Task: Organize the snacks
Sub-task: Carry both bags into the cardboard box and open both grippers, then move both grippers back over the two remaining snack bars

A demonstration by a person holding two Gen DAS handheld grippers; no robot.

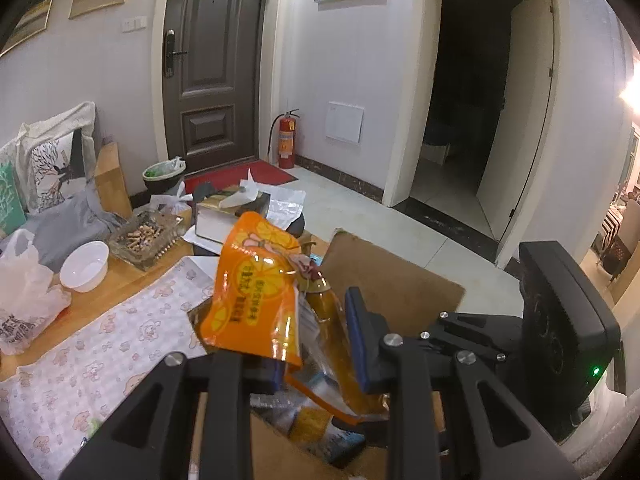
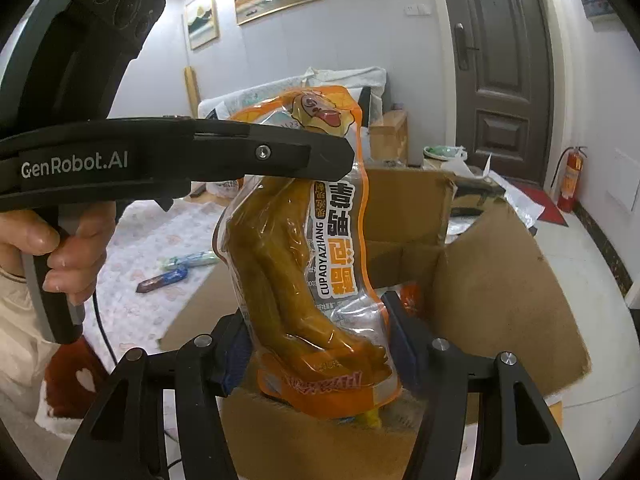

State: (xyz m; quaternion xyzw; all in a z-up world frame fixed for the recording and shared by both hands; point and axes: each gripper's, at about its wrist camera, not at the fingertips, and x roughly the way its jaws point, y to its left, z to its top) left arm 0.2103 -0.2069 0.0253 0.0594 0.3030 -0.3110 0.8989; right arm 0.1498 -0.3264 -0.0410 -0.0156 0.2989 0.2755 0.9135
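Observation:
An orange snack packet (image 2: 304,264) with yellow-brown pieces inside hangs upright over an open cardboard box (image 2: 500,280). My right gripper (image 2: 316,352) is shut on its lower part, a blue pad pressing on each side. My left gripper (image 2: 340,156) comes in from the left and is shut on the packet near its top. In the left wrist view the packet's top (image 1: 252,288) folds up and leftward from my left gripper (image 1: 316,356). The right gripper's black housing (image 1: 560,320) stands close on the right. More packets lie inside the box (image 1: 392,276).
The box sits beside a table with a floral cloth (image 1: 100,340). Two small wrapped snacks (image 2: 176,270) lie on the cloth. A white bowl (image 1: 84,266), a glass tray (image 1: 144,236), a plastic bag (image 1: 20,300) and a tissue box (image 1: 228,208) crowd the table. A hand (image 2: 68,248) grips the left handle.

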